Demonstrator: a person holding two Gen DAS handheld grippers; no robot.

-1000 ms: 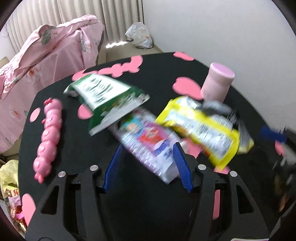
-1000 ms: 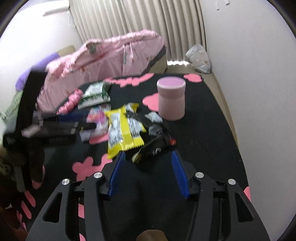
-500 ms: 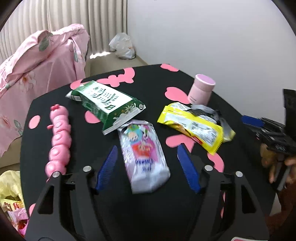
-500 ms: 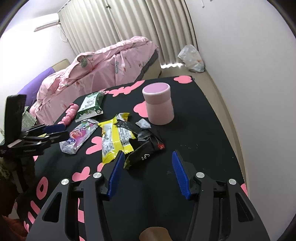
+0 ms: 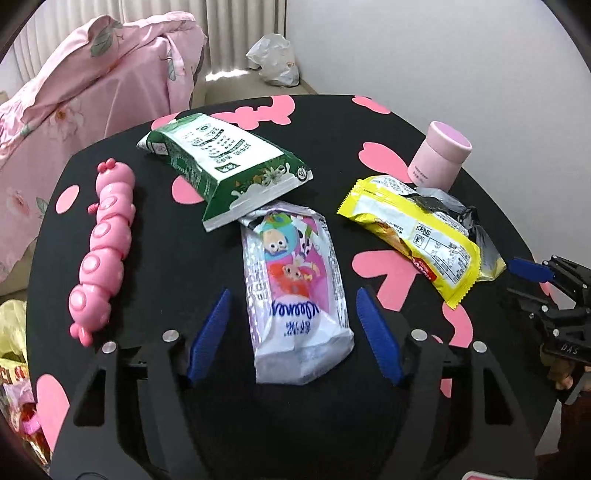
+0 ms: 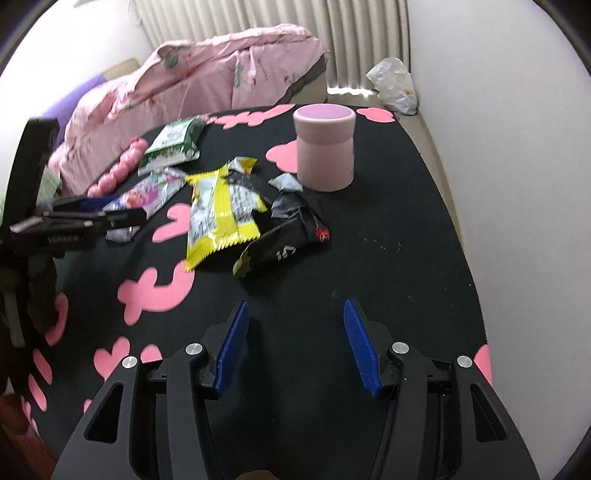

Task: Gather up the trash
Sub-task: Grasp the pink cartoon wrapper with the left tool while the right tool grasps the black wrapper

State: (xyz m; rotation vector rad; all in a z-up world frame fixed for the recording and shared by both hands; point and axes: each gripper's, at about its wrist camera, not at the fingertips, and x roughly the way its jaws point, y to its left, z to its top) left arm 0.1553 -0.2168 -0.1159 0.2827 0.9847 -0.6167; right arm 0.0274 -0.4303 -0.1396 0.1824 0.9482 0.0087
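- Trash wrappers lie scattered on the round black table, whose top is dotted with pink heart and flower shapes.
- A silver-and-pink cartoon wrapper lies between the spread blue fingers of the left gripper; neither pad touches it.
- A green-and-white packet overlaps the far end of that wrapper.
- A yellow wrapper lies to the right, partly over a crumpled black-and-silver wrapper.
- A pink cylindrical container stands upright near the table's far right edge, just beyond the wrappers.
- A pink caterpillar toy lies along the table's left side, apart from the wrappers.
- The right gripper hovers over bare black tabletop, fingers wide apart and holding nothing; the black wrapper is ahead of it, not between the pads.
- Behind the table a pink floral quilt is heaped on a bed, with pleated pale curtains behind.
- A white plastic bag sits on the floor by the white wall.
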